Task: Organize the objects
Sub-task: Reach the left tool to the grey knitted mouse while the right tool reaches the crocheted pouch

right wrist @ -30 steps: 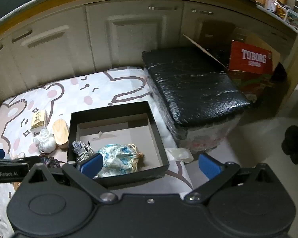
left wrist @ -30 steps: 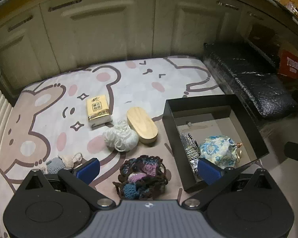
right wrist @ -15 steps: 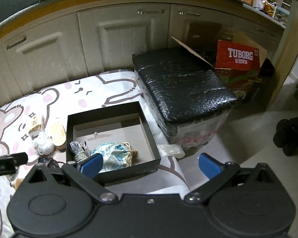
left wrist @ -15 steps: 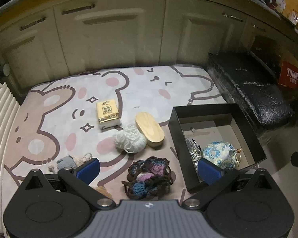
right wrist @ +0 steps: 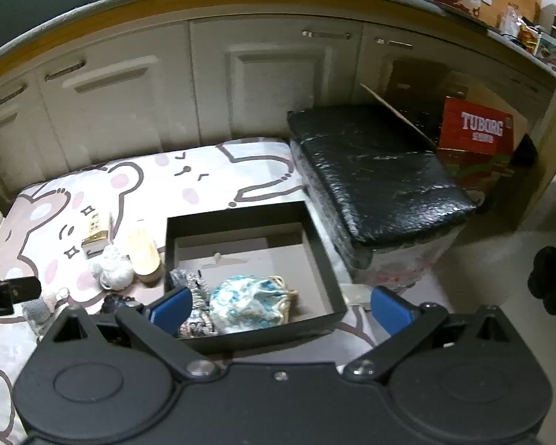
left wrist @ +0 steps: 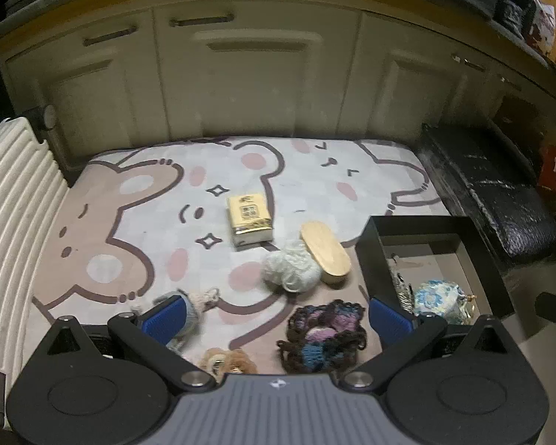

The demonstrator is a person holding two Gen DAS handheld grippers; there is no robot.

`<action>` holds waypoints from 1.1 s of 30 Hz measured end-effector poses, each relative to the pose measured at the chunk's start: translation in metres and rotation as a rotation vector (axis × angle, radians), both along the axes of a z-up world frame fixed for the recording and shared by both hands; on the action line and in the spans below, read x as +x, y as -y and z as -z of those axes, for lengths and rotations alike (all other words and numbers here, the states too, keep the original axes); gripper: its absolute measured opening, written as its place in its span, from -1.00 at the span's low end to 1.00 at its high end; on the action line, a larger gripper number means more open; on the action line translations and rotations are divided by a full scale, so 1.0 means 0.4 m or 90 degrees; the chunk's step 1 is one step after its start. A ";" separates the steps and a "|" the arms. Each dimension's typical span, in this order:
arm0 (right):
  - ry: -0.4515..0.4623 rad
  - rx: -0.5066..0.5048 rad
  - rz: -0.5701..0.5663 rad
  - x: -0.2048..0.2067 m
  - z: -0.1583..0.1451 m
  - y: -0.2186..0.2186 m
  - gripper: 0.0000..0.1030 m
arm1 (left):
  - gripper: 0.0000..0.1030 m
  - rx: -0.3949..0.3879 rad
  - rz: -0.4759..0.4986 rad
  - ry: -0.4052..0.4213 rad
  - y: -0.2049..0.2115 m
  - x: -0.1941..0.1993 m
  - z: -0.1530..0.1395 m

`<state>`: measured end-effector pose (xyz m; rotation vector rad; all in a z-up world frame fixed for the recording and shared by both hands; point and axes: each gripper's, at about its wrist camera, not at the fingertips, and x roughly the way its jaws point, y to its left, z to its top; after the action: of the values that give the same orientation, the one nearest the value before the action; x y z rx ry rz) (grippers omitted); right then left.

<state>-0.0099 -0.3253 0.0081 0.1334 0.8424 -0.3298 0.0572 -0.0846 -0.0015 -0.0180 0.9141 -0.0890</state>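
Left wrist view: the left claw [left wrist: 276, 313] hangs wide open and empty above the mat [left wrist: 148, 222], over a dark crochet piece [left wrist: 322, 337]. White yarn [left wrist: 291, 269], a wooden lid [left wrist: 325, 250] and a tissue pack [left wrist: 249, 218] lie beyond.

Right wrist view: the right claw [right wrist: 281, 306] is spread wide, empty, above the black box [right wrist: 315, 241] holding a floral pouch [right wrist: 250, 306].

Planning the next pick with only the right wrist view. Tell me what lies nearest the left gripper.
Observer: A brown fuzzy charm lies just before the left gripper, hidden from you.
Operator: Report that gripper's state.
Observer: Open, nothing between its fingers.
Operator: Describe the dark heap beside the box.
Observer: A crocheted piece, purple and blue inside, lying on the mat outside the box.
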 end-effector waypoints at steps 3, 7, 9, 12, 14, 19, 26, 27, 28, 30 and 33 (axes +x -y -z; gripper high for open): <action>0.002 -0.002 -0.015 0.012 0.004 -0.025 1.00 | 1.00 0.001 -0.014 0.004 -0.035 -0.004 -0.005; 0.002 0.002 -0.030 0.033 0.012 -0.054 1.00 | 1.00 0.000 -0.033 0.007 -0.081 -0.009 -0.008; 0.001 0.001 -0.042 0.047 0.018 -0.076 1.00 | 1.00 0.002 -0.041 0.008 -0.106 -0.012 -0.009; 0.000 -0.001 -0.065 0.065 0.025 -0.112 1.00 | 1.00 0.007 -0.055 0.008 -0.138 -0.016 -0.008; 0.000 0.000 -0.080 0.076 0.028 -0.135 1.00 | 1.00 0.010 -0.063 0.009 -0.160 -0.018 -0.008; 0.001 0.002 -0.105 0.103 0.036 -0.184 1.00 | 1.00 0.021 -0.085 0.008 -0.208 -0.027 -0.004; 0.003 0.009 -0.134 0.132 0.043 -0.244 1.00 | 1.00 0.036 -0.112 0.008 -0.271 -0.040 -0.002; 0.004 0.010 -0.138 0.135 0.044 -0.250 1.00 | 1.00 0.039 -0.115 0.008 -0.278 -0.042 0.000; 0.004 0.011 -0.143 0.139 0.045 -0.258 1.00 | 1.00 0.040 -0.116 0.008 -0.283 -0.042 0.001; 0.005 0.011 -0.152 0.146 0.048 -0.275 1.00 | 1.00 0.045 -0.117 0.010 -0.290 -0.044 0.006; 0.004 0.016 -0.159 0.157 0.053 -0.292 1.00 | 1.00 0.057 -0.112 0.017 -0.296 -0.048 0.012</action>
<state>0.0531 -0.2086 -0.0130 0.0511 0.8463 -0.0843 0.0380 0.0339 -0.0063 -0.0133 0.8850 0.1150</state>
